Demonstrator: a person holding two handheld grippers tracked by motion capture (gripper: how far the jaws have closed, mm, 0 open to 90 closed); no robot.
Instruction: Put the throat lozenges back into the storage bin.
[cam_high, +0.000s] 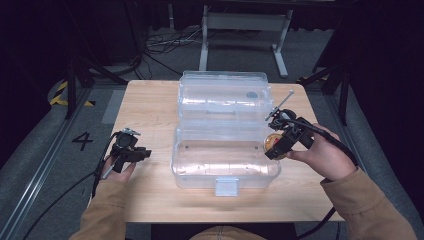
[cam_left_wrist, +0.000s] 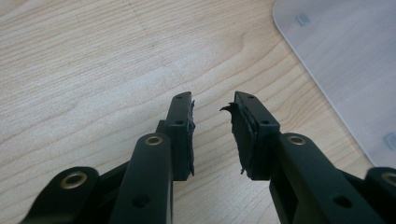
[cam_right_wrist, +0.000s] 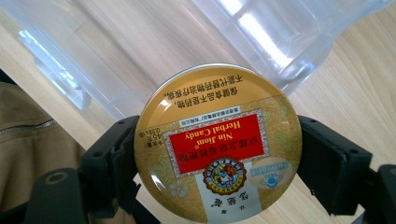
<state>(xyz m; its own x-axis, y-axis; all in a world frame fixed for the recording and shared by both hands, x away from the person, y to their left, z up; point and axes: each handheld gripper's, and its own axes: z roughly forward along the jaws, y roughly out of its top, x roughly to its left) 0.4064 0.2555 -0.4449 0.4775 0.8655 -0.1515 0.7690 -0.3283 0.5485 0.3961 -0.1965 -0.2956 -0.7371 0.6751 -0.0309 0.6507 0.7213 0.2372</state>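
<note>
A round gold candy tin (cam_right_wrist: 217, 144) with a red "Herbal Candy" label sits between the jaws of my right gripper (cam_right_wrist: 219, 161), which is shut on its sides. From above, that gripper (cam_high: 276, 146) holds the tin (cam_high: 272, 142) at the right end of an open clear plastic box (cam_high: 225, 165), just over its rim. My left gripper (cam_high: 127, 150) rests on the table to the left of the box. Its jaws (cam_left_wrist: 212, 105) stand open over bare wood with nothing between them; the pads (cam_left_wrist: 243, 130) look worn and torn.
The box's lid (cam_high: 222, 95) lies folded back behind the base, with a white latch (cam_high: 226, 186) at the front. A corner of the clear box (cam_left_wrist: 350, 70) lies just right of the left gripper. The wooden table (cam_high: 150, 110) stands over a grey floor with cables and frame legs behind.
</note>
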